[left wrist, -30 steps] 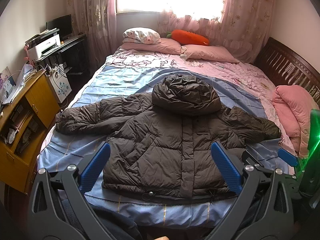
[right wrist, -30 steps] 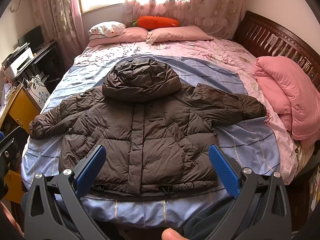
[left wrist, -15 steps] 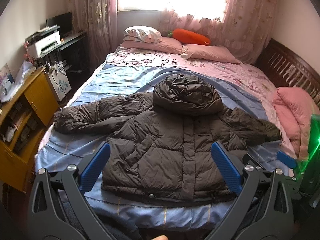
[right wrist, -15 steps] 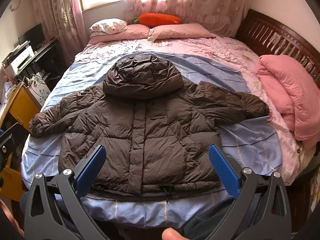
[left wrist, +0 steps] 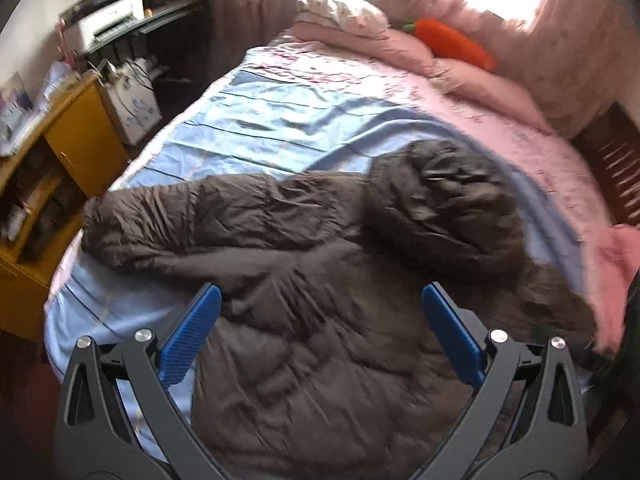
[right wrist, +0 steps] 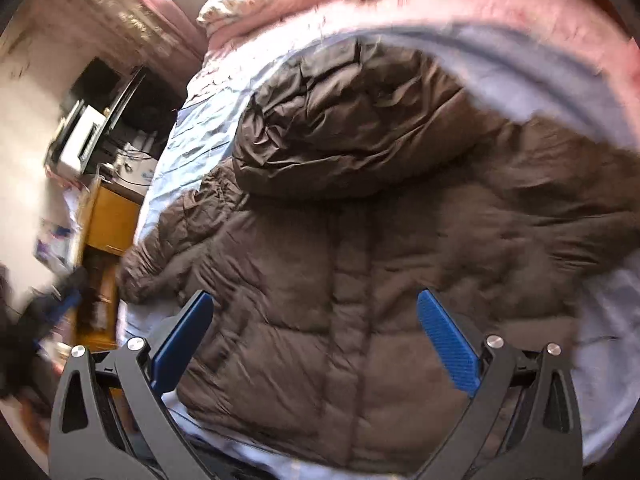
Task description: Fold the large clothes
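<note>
A dark brown hooded puffer jacket lies spread front-up on the blue sheet of the bed, its left sleeve stretched toward the bed's left edge. My left gripper is open and empty, above the jacket's left chest. In the right wrist view the jacket fills the frame, hood at the top. My right gripper is open and empty, above the jacket's middle near the zip line. Both views are motion-blurred.
A yellow wooden cabinet stands left of the bed, with a printer on a desk behind it. Pink pillows and an orange carrot cushion lie at the head. A pink quilt is bunched at the bed's right edge.
Both grippers have moved forward and down over the jacket, which now looks much larger. The left view has swung left, the right view has tilted. Both grippers stay open.
</note>
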Demonstrator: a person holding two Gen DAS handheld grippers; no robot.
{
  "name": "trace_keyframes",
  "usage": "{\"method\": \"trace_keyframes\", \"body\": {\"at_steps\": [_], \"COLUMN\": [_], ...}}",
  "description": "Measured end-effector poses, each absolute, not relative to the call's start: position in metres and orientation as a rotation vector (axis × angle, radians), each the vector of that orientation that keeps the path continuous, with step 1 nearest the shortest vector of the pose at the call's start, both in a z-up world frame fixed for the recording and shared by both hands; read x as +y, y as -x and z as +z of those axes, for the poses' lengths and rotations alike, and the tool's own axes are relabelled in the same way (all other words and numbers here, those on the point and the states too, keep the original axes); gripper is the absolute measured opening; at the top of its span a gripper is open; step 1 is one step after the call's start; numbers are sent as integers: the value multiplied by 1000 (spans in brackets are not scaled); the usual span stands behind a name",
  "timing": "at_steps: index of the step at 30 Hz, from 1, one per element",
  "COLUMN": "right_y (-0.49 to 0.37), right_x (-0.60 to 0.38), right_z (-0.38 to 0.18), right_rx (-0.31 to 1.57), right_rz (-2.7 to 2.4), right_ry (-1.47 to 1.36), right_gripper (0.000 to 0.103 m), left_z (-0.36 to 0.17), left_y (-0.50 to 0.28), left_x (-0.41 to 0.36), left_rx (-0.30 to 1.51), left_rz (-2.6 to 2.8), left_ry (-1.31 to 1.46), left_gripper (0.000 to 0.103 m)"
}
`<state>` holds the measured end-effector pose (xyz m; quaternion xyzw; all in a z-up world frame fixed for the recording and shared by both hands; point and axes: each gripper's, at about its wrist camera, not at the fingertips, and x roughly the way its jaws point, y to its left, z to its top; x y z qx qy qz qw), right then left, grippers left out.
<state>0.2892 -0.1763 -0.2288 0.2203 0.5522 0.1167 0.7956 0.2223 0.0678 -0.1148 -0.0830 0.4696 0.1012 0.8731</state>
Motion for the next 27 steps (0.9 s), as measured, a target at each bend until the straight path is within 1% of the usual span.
{"method": "trace_keyframes", "body": {"at_steps": [2, 3, 5, 9, 11, 15, 18, 19, 20, 22, 24, 25, 26, 27], "right_y": [-324, -343, -369, -422, -456, -530, -584, -602, -612, -619, -596, -573, -552, -536], "right_x": [-172, -168, -160, -142, -140, -147, -141, -138, -137, -138, -139, -142, -143, -145], "right_z": [-254, -267, -284, -308, -299, -273, -237, -233, -239, -256, -244, -228, -216, -209], "right_rx": [1216, 1224, 1229, 1252, 1178, 1024, 875, 870, 902, 981, 887, 786, 725, 698], "right_rz": [258, 272, 297, 304, 250, 194, 103, 48, 10, -17, -2, -27, -19, 12], "right_ry": [-541, -571, -621, -621, -572, -566, -350, -244, -201, -167, -137, -116, -114, -111], "right_gripper": [102, 102, 102, 102, 102, 102, 102, 102, 102, 100, 91, 91, 92, 100], "left_z": [-139, -157, -175, -175, -171, -168, -179, -186, -193, -207, -214, -215, -215, -213], "left_y": [-232, -243, -254, -254, -257, -267, -281, -287, -292, -301, -305, -305, -305, -303], "left_x": [65, 68, 70, 74, 76, 82, 90, 94, 99, 114, 124, 127, 128, 130], "left_rx": [1018, 1077, 1164, 1185, 1167, 1127, 1104, 1117, 1136, 1175, 1194, 1198, 1201, 1202], "left_rz": [238, 259, 274, 254, 248, 246, 312, 345, 374, 416, 427, 433, 435, 431], "left_ry": [106, 58, 25, 7, 5, 1, -76, -103, -114, -106, -96, -96, -94, -88], "left_gripper": [101, 101, 101, 101, 101, 101, 101, 101, 101, 101, 101, 101, 101, 101]}}
